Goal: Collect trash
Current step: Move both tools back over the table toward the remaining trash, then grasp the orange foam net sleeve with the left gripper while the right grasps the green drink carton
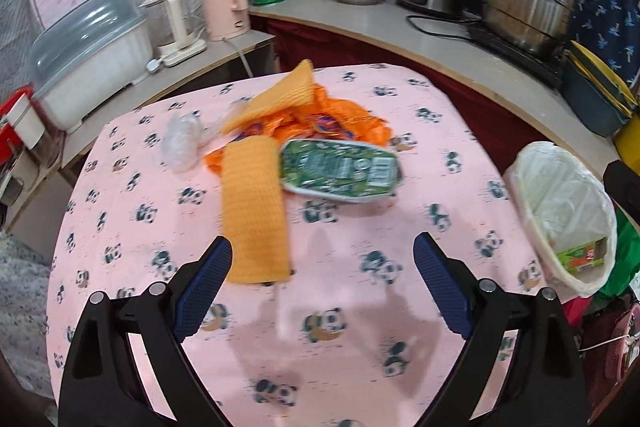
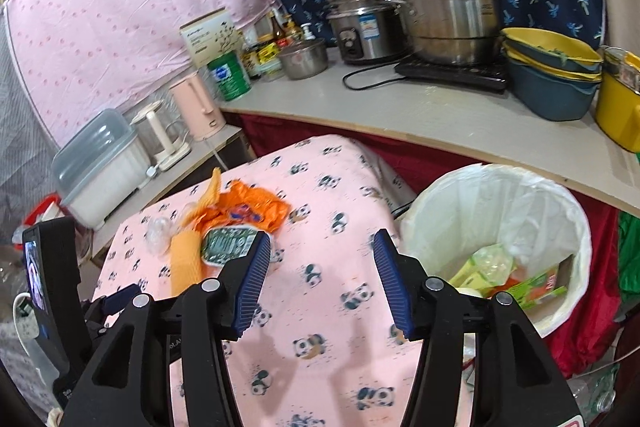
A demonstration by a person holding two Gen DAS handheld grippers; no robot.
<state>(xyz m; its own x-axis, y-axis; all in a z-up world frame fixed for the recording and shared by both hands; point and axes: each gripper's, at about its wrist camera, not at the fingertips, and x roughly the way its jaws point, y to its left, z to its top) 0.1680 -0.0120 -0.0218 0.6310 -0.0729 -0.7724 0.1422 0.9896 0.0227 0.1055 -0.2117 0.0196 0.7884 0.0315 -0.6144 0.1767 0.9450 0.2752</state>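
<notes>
Left gripper (image 1: 322, 259): nearest in the left view; fingers spread wide, nothing between them, hovering above the panda-print surface (image 1: 360, 339).
Right gripper (image 2: 322, 277): fingers parted, empty, over the same surface; the lined bin sits just off its right finger.
Yellow waffle cloth (image 1: 254, 211): closest item to the left fingers, one end just beyond the left pad; probably a cleaning cloth, not trash.
Green foil wrapper (image 1: 340, 169): flat on the surface, touching the cloth's right edge; likely next pick.
Clear crumpled plastic (image 1: 182, 143): left of the cloth, apart from it, faint against the pink print.
Orange plastic bag (image 1: 340, 117): crumpled behind the wrapper, partly under a second fold of yellow cloth (image 1: 280, 95).
Waste bin (image 2: 440, 211): white liner, off the surface's right edge; already holds green cartons (image 2: 532, 287).
Risk, wrong pick: cloth overlaps the trash pile, so a low approach could pinch cloth along with the wrapper.
Risk, slip: thin flat foil could slide out of the fingers, or the tablecloth could bunch up with it.
Risk, miss: motion blur in both views; a hurried drop could land beside the bin.
</notes>
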